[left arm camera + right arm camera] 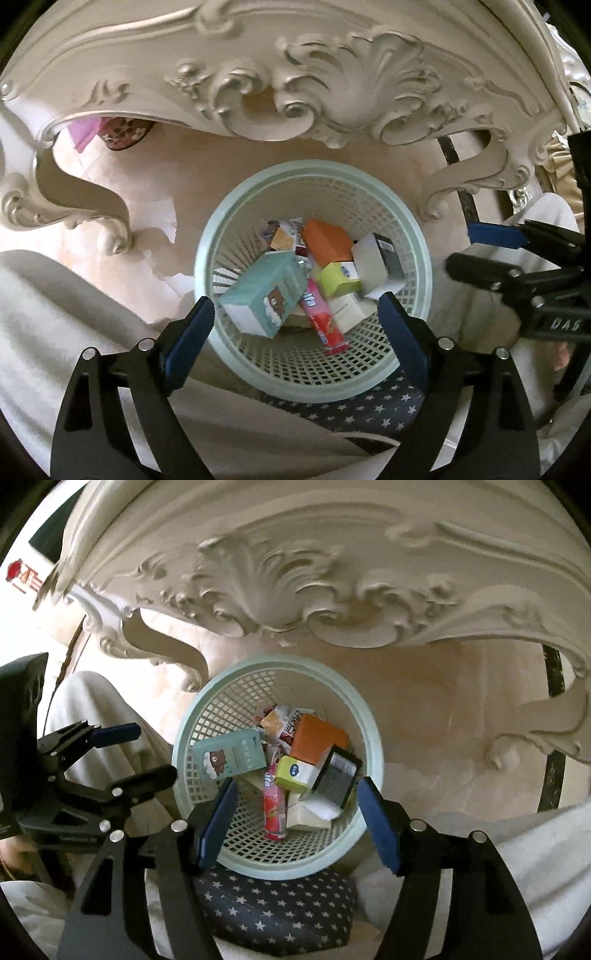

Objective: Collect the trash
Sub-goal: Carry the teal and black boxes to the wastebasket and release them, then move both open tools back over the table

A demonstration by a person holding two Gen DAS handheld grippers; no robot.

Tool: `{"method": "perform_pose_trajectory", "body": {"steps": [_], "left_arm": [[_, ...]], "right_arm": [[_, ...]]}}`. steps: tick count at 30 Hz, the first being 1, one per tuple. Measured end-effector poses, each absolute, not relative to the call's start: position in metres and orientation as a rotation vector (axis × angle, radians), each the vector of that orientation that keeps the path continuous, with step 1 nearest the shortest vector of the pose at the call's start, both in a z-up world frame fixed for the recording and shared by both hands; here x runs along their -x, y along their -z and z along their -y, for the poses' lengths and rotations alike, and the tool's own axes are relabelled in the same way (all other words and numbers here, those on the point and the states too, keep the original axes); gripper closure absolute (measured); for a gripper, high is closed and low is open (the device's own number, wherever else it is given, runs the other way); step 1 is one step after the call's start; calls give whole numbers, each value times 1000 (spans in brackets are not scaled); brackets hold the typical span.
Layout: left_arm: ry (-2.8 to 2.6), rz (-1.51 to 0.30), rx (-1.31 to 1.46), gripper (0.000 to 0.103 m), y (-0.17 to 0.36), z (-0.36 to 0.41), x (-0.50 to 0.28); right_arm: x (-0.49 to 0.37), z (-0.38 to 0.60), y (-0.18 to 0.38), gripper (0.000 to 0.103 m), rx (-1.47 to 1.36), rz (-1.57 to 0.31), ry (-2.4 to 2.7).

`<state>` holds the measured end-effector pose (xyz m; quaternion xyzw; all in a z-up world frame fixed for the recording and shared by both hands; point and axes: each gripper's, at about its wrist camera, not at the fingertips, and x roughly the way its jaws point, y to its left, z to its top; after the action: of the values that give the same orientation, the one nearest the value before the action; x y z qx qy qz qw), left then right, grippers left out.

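A pale green mesh waste basket [369, 354] [221, 701] stands on the floor under a carved table. It holds several pieces of trash: a teal bear carton [262, 295] [229, 755], an orange box [327, 243] [317, 736], a yellow-green box [338, 278] [293, 773], a red wrapper [325, 325] [274, 812] and a black-and-white box [376, 260] [336, 779]. My left gripper [297, 314] is open and empty above the basket; it also shows in the right wrist view [146, 751]. My right gripper [297, 794] is open and empty above the basket; it also shows in the left wrist view [463, 245].
The ornate cream carved table apron [295, 81] [332, 583] arches over the basket, with curled legs [74, 206] [546, 716] on both sides. A dark star-patterned cushion [369, 410] [277, 912] lies just in front of the basket. White fabric [55, 314] [535, 849] flanks it.
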<state>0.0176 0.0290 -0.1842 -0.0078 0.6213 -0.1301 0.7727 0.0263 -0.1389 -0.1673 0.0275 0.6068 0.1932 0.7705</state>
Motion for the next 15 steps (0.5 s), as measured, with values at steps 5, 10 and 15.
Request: {"method": "perform_pose_trajectory", "body": {"steps": [5,10,15], "left_arm": [[307,-1277,-18,15,153,-28,-11],[434,-1208,21,15,103,-26,-11],[498,-1004,6,15,20,-22,-33]], "right_arm": [[-16,146,141,39,-69,-1281,-448],[-7,154,80,39,-100,-1157,-517],[-22,179,2,39,-96,-910,-465]]}}
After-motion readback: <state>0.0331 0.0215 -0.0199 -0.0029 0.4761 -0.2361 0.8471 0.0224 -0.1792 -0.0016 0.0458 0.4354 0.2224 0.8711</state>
